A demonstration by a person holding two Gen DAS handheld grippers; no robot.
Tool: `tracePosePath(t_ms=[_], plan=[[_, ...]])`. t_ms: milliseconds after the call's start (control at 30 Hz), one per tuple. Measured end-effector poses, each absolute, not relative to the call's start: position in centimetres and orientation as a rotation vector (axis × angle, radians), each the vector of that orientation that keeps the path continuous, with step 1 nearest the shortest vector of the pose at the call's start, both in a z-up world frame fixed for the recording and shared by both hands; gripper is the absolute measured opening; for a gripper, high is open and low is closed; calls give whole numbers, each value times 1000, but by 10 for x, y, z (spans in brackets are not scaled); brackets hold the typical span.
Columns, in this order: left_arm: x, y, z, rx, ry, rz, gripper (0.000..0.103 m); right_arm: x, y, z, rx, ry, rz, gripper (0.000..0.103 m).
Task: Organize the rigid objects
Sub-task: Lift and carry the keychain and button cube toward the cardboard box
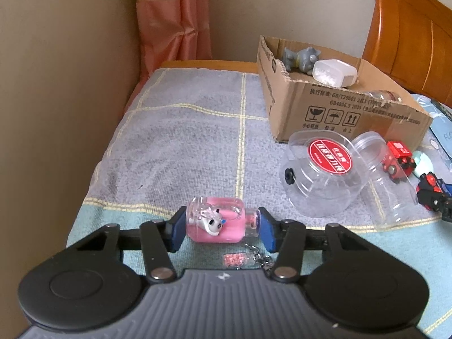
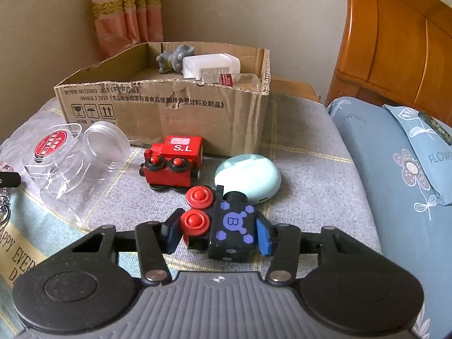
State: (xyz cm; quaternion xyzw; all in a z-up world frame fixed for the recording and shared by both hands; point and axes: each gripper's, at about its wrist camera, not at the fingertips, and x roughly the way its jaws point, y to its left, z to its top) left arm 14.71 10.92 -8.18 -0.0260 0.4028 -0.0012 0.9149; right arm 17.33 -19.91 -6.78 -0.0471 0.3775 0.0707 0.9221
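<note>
— What's nearest, and is any of it hard to read?

— The left gripper has its blue pads clamped on the two ends of a small glass bottle lying sideways near the front edge of the towel-covered surface. It is filled with something pink, with a little white figure against the glass. A metal chain and a pink speckled tag trail from it, partly hidden behind the gripper body.

— And the other one?

— The right gripper grips a black toy train, blocky, with red disc wheels and blue-violet markings including a "B". Its underside is out of sight.

— Further back?

— A rounded mint-green case just behind it, then a red train marked "S.L". Toward the left edge, two clear plastic jars lie tipped and overlapping, so their outlines blur together; one has a red round label.

— The far side?

— A torn corrugated cardboard box holds a grey animal figure, a white plastic container and a clear bottle, all cut off by the wall.
</note>
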Motion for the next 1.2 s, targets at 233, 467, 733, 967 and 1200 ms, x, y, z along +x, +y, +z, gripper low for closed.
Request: tracePosePath(t_ms=[233, 467, 733, 967, 1200], plan=[[148, 109, -78, -34, 861, -24, 50, 172, -197, -67, -139, 773, 170, 56], [140, 112, -65, -20, 872, -26, 50, 169, -198, -67, -157, 766, 187, 56], [122, 113, -45, 8, 857, -28, 50, 163, -203, -66, -173, 765, 219, 55], [126, 107, -48, 27, 865, -48, 50, 163, -205, -60, -180, 768, 237, 55], [134, 98, -44, 50, 864, -90, 50, 166, -202, -45, -219, 764, 283, 55]])
